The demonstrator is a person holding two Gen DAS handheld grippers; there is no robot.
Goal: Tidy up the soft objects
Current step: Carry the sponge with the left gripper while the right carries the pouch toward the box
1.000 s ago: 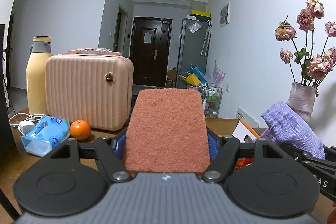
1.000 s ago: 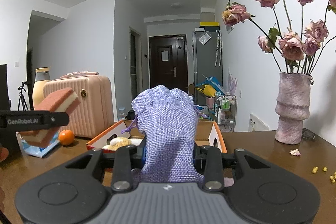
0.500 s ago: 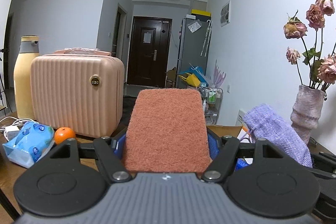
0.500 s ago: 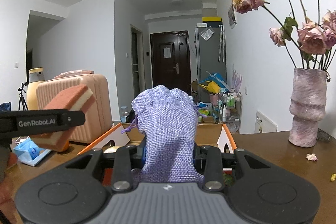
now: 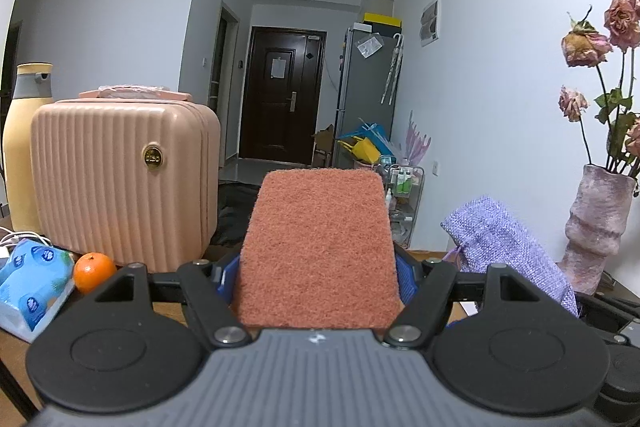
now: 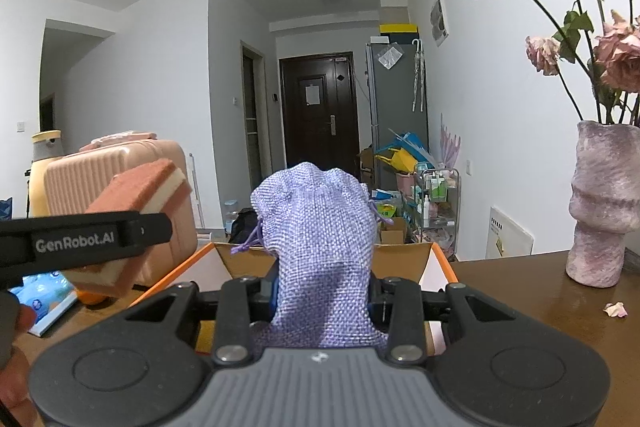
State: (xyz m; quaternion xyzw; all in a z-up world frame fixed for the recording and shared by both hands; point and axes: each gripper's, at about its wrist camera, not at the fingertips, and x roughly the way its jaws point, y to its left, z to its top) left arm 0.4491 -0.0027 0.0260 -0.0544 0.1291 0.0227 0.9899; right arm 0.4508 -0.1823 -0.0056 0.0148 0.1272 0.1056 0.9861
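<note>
Both loads ride above the table: left gripper squeezing the springy sponge by its sides, right gripper pinching the limp, light pouch mid-body.

You get dim, flat indoor light in both views, bluish-grey cast, no hard shadows and no glare. Sharp focus throughout, no motion blur. Strong fisheye bending: walls and ceiling lines curve, and dark vignette cuts your corners. The far hallway reads darkest.
</note>
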